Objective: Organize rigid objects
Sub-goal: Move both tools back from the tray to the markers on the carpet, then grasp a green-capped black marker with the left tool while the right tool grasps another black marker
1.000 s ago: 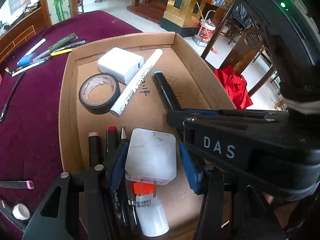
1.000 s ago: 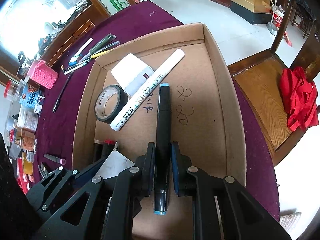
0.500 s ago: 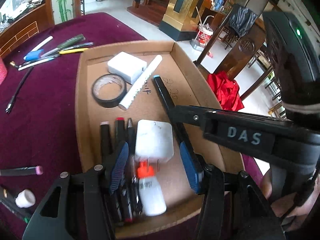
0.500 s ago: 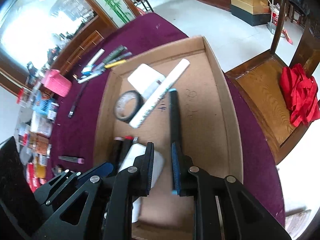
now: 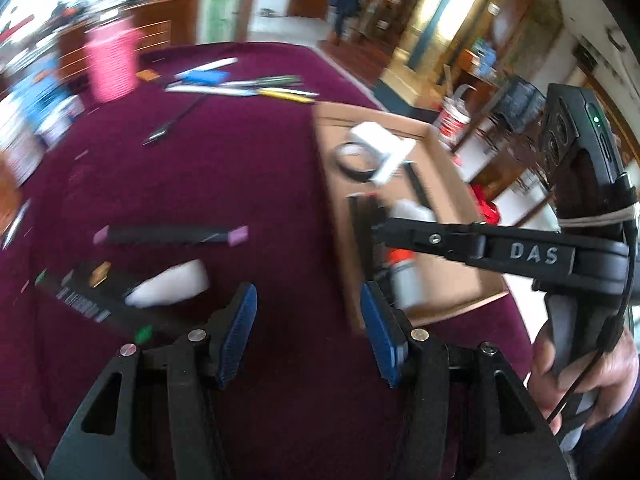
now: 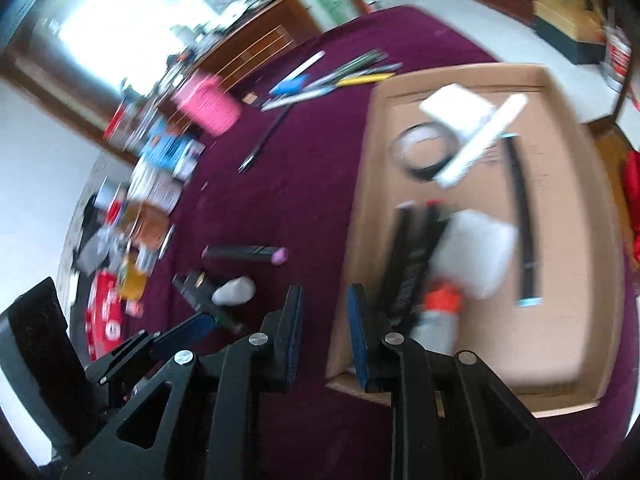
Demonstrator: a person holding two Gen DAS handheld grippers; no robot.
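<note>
A shallow cardboard box (image 6: pixel 560 312) lies on the maroon cloth (image 5: pixel 200 176) and holds tape, white chargers, markers and a small orange-capped bottle (image 6: pixel 438 316). The black blue-tipped marker (image 6: pixel 522 224) lies loose in it. My left gripper (image 5: pixel 308 316) is open and empty above the cloth, left of the box (image 5: pixel 460 280). My right gripper (image 6: pixel 322 332) is open and empty over the box's left front corner. On the cloth lie a black marker with pink ends (image 5: pixel 172 236), a white cap (image 5: pixel 172 284) and a black pen (image 5: pixel 92 300). Both views are blurred.
A row of pens (image 6: pixel 332 76) lies at the far side of the cloth. A pink basket (image 6: pixel 208 104) and several small packages (image 6: pixel 160 168) stand along the left edge. A chair with red cloth (image 6: pixel 632 200) is right of the table.
The right gripper let go of the blue-tipped marker, which now lies in the box. Both grippers pulled back and swung left towards the loose items on the cloth.
</note>
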